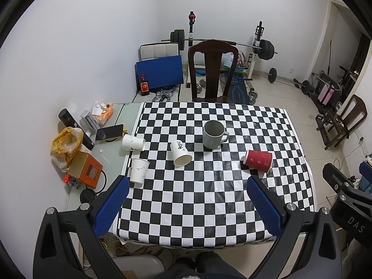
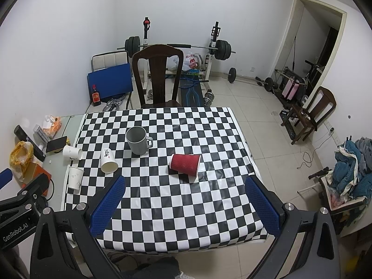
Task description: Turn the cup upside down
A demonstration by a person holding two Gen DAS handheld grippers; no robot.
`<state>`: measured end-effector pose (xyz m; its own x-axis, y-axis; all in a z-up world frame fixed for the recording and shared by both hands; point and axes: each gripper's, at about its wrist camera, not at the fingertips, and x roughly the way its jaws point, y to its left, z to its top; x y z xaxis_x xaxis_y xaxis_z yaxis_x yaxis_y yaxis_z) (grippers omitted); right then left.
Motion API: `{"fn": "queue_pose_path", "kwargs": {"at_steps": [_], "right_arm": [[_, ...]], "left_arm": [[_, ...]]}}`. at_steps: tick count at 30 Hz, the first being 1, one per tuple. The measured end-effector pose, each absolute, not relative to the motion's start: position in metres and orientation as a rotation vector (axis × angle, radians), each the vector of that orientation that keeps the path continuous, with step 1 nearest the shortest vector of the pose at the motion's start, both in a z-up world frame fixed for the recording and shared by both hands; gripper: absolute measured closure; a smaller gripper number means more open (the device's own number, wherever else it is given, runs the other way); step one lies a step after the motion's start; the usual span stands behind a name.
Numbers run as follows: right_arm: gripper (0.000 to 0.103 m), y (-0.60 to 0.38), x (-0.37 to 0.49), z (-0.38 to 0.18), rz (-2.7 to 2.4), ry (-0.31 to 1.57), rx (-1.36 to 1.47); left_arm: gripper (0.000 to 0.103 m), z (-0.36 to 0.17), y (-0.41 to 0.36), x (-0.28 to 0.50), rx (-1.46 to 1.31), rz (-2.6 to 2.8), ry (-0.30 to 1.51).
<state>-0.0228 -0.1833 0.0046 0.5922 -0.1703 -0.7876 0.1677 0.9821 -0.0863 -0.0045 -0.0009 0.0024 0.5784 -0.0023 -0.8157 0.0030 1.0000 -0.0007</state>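
Note:
A red ribbed paper cup (image 1: 258, 159) (image 2: 185, 163) lies on its side on the checkered tablecloth (image 1: 209, 204). A grey mug (image 1: 213, 134) (image 2: 138, 140) stands upright at mid-table. A white paper cup (image 1: 180, 153) (image 2: 107, 160) lies tilted near it. Another white cup (image 1: 133, 142) (image 2: 72, 152) lies on its side at the cloth's left edge, and a third (image 1: 138, 170) (image 2: 75, 177) stands upright. My left gripper (image 1: 188, 183) is open and empty above the table's near side. My right gripper (image 2: 184, 182) is open and empty, just short of the red cup.
Clutter fills the table's left strip: a phone (image 1: 109, 132), an orange box (image 1: 85, 169), a yellow bag (image 1: 66, 144), a dark bottle (image 1: 69, 119). A dark wooden chair (image 1: 212, 69) stands behind the table. A weight bench with barbell (image 1: 255, 46) stands by the far wall.

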Motion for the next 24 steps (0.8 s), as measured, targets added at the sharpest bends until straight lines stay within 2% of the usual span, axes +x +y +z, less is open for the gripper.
{"fn": "queue_pose_path", "kwargs": {"at_steps": [24], "right_arm": [[0.0,-0.1882,-0.0133,-0.0043,-0.201,0.931,0.028]], "left_arm": [[0.0,-0.006,-0.0064,0.0028,0.018,0.04,0.932]]}}
